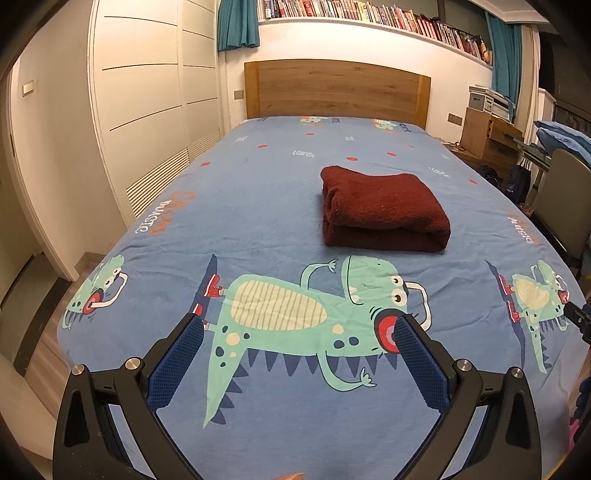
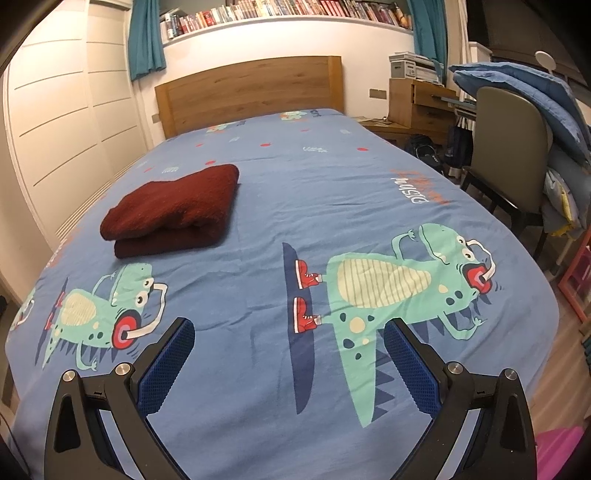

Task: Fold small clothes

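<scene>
Left wrist view: left gripper [image 1: 299,325] hangs above the foot end of the bed, jaws spread wide, nothing btwn them. Blue textured pads [image 1: 177,363] face each other across a green dinosaur print [image 1: 288,325] on the blue bedsheet [image 1: 266,192]. The dark red garment [image 1: 382,208] lies folded into a thick, roughly rectangular bundle on the sheet, mid-bed and a bit right of centre, well apart from the gripper. Its folded edges stack at the near side. Wooden headboard [image 1: 338,88] at the far end, w/ a long shelf of books [image 1: 369,14] above it. White wardrobe doors [image 1: 147,92] on the left. Teal curtains [image 1: 238,24] beside the shelf. At the right edge, a small black bit of the right gripper [image 1: 580,319] shows; can't tell its jaw state from here.

Right wrist view: right gripper [image 2: 288,328] also over the foot end, jaws wide apart and empty, pads [image 2: 166,369] over bare sheet [image 2: 295,192] btwn two dinosaur prints [image 2: 399,291]. Red garment [image 2: 173,210] sits left of centre, folded, resting flat on the sheet, far from the fingers. Headboard [image 2: 251,92] and books [image 2: 280,11] behind. Right side: an olive-backed chair [image 2: 511,147], blue bedding piled [image 2: 524,96] behind it, wooden desk [image 2: 417,103] w/ a printer [image 2: 413,66] on top.
</scene>
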Demonstrator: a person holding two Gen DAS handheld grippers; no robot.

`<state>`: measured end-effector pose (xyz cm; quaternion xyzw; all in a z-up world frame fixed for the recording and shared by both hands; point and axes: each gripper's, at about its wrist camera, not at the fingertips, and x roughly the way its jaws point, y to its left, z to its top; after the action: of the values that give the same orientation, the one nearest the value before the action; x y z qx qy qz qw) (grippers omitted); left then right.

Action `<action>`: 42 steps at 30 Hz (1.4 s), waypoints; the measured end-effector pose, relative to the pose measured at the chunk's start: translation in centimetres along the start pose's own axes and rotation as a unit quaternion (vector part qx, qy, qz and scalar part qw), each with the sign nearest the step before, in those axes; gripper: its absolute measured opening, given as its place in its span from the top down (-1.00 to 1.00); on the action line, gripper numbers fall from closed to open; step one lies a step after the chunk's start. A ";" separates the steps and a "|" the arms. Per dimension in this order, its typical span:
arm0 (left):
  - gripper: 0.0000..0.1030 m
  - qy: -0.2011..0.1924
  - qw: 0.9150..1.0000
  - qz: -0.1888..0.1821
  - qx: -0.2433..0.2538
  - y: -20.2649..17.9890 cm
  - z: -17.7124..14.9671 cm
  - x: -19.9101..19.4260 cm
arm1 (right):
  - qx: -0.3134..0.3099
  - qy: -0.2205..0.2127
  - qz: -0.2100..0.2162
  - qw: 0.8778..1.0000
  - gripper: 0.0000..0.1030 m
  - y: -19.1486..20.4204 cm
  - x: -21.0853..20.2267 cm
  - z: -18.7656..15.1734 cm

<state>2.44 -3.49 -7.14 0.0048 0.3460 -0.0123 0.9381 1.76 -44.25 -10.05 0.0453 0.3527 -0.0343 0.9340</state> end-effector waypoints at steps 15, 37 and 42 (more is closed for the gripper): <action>-0.98 0.009 1.000 0.005 0.003 0.1 -0.2 0.7 | 0.006 -0.006 0.000 1.000 -0.99 -0.5 0.0 0.1; -0.98 0.011 1.000 -0.001 0.003 0.0 -0.4 0.9 | 0.005 -0.004 -0.014 1.000 -0.99 -0.9 0.1 0.0; -0.98 0.011 1.000 -0.001 0.003 0.1 -0.3 0.9 | 0.002 -0.004 -0.015 1.000 -0.99 -0.9 0.1 0.1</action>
<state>2.88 -3.44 -7.96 0.0070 0.3565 -0.0142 0.9342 1.78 -45.12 -10.11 0.0413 0.3493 -0.0494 0.9348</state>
